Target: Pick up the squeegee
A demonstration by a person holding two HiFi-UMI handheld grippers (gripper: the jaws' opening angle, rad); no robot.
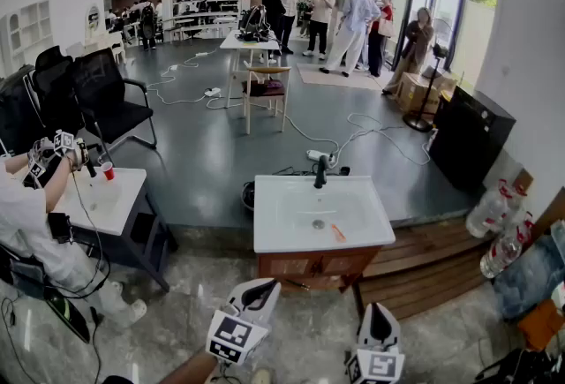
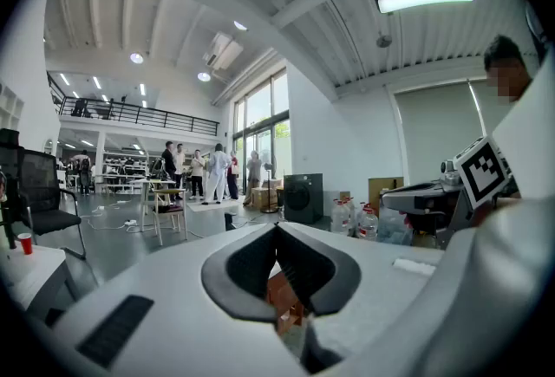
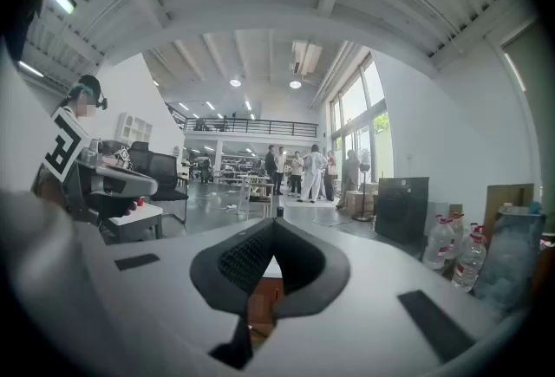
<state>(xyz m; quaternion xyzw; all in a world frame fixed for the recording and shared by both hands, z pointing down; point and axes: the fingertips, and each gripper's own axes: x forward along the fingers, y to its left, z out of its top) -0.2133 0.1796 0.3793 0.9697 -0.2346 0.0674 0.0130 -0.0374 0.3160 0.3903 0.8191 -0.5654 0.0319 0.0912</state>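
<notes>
A white sink basin [image 1: 291, 232] sits on a low wooden cabinet [image 1: 318, 266] just ahead of me. In the basin, right of the drain, lies a small orange item [image 1: 338, 232] that may be the squeegee; it is too small to tell. My left gripper [image 1: 262, 285] hovers low in front of the cabinet with its jaws together and nothing between them. My right gripper [image 1: 378, 310] hangs beside it to the right, also shut and empty. In the left gripper view the left gripper [image 2: 277, 230] points nearly level at the cabinet. The right gripper [image 3: 274, 224] does the same in its own view.
A black faucet [image 1: 321, 170] stands at the basin's back edge. Large water bottles [image 1: 494, 207] and a wooden platform [image 1: 433, 272] are on the right. On the left a seated person [image 1: 35, 223] is at a white side table [image 1: 119, 213] with a red cup [image 1: 108, 170]. Cables cross the floor.
</notes>
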